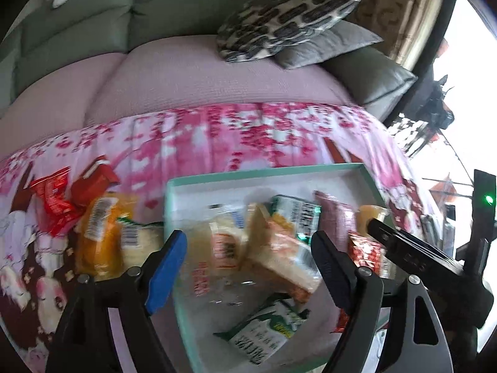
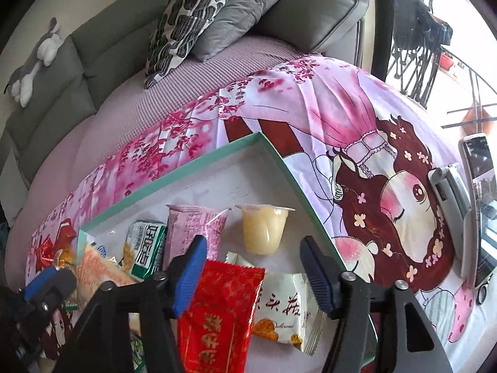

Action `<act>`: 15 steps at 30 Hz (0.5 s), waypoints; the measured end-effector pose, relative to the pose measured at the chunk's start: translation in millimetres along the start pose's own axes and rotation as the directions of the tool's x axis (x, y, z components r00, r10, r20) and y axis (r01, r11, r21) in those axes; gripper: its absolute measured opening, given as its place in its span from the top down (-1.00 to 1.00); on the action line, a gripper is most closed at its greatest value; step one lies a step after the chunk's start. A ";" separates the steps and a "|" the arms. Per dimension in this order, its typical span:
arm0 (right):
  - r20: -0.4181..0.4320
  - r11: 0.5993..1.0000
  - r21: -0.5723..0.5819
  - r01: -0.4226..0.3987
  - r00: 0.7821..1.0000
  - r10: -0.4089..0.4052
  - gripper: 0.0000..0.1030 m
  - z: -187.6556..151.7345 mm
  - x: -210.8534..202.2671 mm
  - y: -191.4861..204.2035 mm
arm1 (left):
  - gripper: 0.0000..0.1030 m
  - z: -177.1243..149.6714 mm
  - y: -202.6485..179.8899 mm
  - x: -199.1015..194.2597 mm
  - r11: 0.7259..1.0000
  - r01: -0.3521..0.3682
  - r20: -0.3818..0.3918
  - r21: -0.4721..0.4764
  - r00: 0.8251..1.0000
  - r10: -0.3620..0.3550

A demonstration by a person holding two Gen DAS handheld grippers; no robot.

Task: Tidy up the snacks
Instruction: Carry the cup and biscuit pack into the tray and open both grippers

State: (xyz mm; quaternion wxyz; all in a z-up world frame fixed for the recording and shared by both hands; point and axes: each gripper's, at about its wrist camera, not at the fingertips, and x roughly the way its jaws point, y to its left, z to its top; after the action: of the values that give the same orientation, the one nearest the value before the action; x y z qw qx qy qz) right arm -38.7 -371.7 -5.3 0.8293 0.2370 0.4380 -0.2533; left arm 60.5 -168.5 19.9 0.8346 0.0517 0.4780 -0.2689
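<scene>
The snacks are small sealed packets in mixed colours, most of them lying in a shallow teal-rimmed box [image 2: 281, 158] with a white floor, set on a pink cartoon-print bedsheet [image 2: 341, 99] spread over a bed. In the right wrist view a red foil packet [image 2: 219, 314] with gold characters lies flat on the box floor between the spread fingers of the right gripper [image 2: 253, 269], which stand apart with neither pad pressing on it. Just beside it lies a white pastry packet [image 2: 284, 310], and beyond them a sealed yellow jelly cup [image 2: 264, 228] stands upright next to a pink wrapper [image 2: 194, 227] and a green-and-white packet [image 2: 146, 248]. The left wrist view, blurred by motion, shows the left gripper [image 1: 245, 258] with its fingers also wide apart over the box's crowded middle, where an orange-and-cream packet [image 1: 279, 255] leans on others and another green-and-white pouch [image 1: 267, 332] lies nearer the camera; nothing is gripped. Outside the box's left wall, on the sheet, lie two red packets [image 1: 56, 202], an orange one [image 1: 99, 233] and a pale one [image 1: 136, 242]. The far half of the box floor is bare white. Beyond the right rim the sheet is open as far as a phone on a stand [image 2: 475, 205] near the bed's edge; patterned and grey cushions [image 2: 217, 15] sit well back.
</scene>
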 end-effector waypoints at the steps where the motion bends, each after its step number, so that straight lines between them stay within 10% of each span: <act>1: -0.003 1.000 -0.009 0.006 1.000 -0.006 -0.44 -1.2 -1.6 2.1 | -0.60 0.6 5.6 -1.9 1.000 -0.019 0.000 -0.018 1.000 0.019; 15: 0.014 0.990 -0.133 -0.054 0.998 0.056 -0.65 -15.5 -27.0 54.4 | -0.74 -2.8 100.1 -21.2 0.929 -0.235 -0.020 -0.287 0.971 0.239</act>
State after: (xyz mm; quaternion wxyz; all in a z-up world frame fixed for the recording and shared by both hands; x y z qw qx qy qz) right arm -27.2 -315.1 19.1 0.8538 0.1912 0.4398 -0.2028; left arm 99.8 -74.0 18.9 0.8632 -0.0146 0.4958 -0.0943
